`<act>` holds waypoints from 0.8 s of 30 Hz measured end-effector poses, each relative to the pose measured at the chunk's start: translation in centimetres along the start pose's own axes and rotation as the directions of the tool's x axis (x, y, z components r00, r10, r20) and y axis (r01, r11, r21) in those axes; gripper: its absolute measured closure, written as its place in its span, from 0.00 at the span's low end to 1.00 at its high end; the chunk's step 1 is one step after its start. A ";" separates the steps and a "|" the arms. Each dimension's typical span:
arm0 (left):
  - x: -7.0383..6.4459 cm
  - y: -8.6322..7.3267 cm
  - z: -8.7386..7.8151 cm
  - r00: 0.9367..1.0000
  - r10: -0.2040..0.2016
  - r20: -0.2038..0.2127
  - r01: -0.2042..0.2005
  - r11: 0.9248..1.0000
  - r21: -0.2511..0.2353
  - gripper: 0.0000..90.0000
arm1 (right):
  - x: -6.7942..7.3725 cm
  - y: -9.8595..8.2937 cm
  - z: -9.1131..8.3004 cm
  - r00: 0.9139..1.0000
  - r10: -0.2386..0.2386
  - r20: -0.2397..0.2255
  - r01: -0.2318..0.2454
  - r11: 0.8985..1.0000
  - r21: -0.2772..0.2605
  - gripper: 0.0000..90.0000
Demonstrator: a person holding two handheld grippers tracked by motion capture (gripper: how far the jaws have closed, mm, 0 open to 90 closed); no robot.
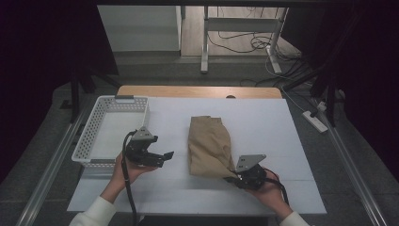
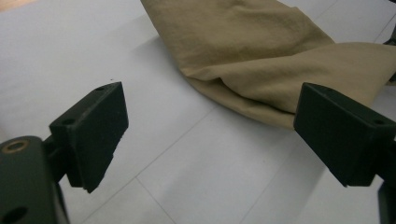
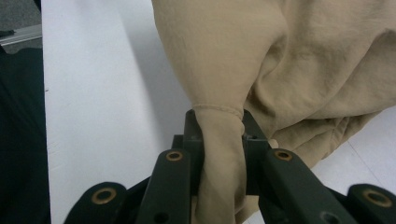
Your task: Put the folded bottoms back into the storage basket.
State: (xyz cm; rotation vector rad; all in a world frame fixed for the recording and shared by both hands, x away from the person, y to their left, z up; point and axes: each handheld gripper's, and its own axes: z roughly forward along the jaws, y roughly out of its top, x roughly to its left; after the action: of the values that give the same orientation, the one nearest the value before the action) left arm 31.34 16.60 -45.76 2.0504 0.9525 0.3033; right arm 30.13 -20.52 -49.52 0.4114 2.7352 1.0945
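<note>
Right gripper clamped on near-right corner of folded tan cloth garment; long axis runs away from person; left gripper spread, empty, just beside its left edge.

The high view is dim overall, with deep black at both sides and along the top corners, so only the middle of the scene is lit. The white table is the brightest surface and reads a cool, bluish grey, without glare. Shadows there are soft and faint. The picture is slightly soft and grainy, and fine detail is lost in the dark surroundings. In the left gripper view the light is even and flat; the near black jaws are blurred at their edges, while the tan cloth is sharper and casts a gentle shadow. In the right gripper view the cloth's folds are clear, with soft shading between them, and the closest parts are out of focus.
</note>
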 end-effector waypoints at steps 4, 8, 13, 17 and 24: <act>0.1 0.5 0.5 1.000 0.007 0.006 -0.007 1.000 0.005 0.12 | -0.1 0.0 0.0 1.000 0.005 -0.001 -0.005 1.000 0.000 0.86; 0.1 1.2 1.3 1.000 0.014 0.013 -0.014 1.000 0.017 0.12 | -0.1 0.0 0.0 1.000 0.001 -0.003 -0.001 1.000 0.003 0.86; 0.1 2.2 2.1 0.999 0.017 0.027 -0.017 1.000 0.014 0.12 | -0.1 0.0 0.1 1.000 -0.001 -0.005 0.001 1.000 0.003 0.86; 0.2 2.6 2.5 0.999 0.016 0.032 -0.017 1.000 0.012 0.11 | 0.0 0.0 0.1 1.000 -0.002 -0.005 0.002 1.000 0.000 0.86; 0.2 3.4 3.6 0.999 0.022 0.035 -0.023 1.000 0.021 0.11 | 0.0 0.0 0.1 1.000 -0.004 -0.004 0.004 1.000 0.000 0.86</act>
State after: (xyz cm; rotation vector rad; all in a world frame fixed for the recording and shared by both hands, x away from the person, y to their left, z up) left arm 35.11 13.43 -45.36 2.0803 0.9151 0.2697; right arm 30.17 -20.45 -49.57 0.4044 2.7386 1.0950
